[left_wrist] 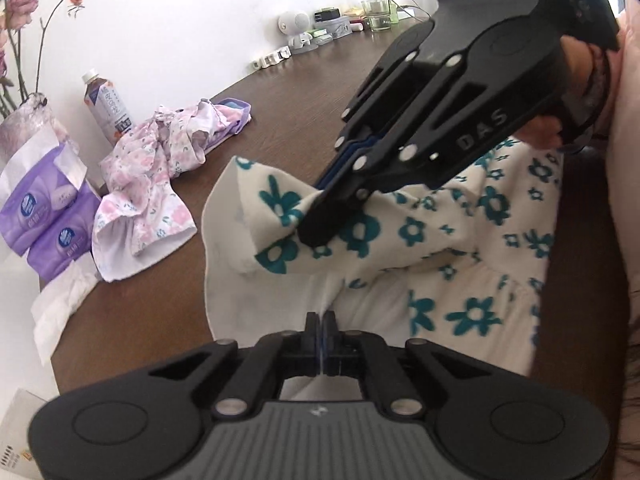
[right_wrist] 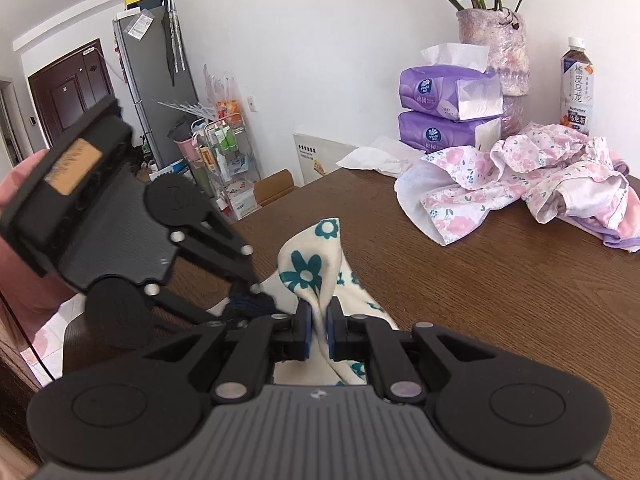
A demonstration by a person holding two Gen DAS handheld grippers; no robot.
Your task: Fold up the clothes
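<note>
A cream garment with teal flowers lies on the brown table and hangs partly lifted. My left gripper is shut on its white edge. My right gripper comes in from the upper right and is shut on a bunched fold of the same garment. In the right wrist view my right gripper pinches the garment, which stands up in a peak above the pads. My left gripper sits close on the left, its fingertips hidden behind the cloth.
A crumpled pink floral garment lies at the table's far left, also seen in the right wrist view. Behind it stand purple tissue packs, a drink bottle and a vase of flowers. Small items line the far wall.
</note>
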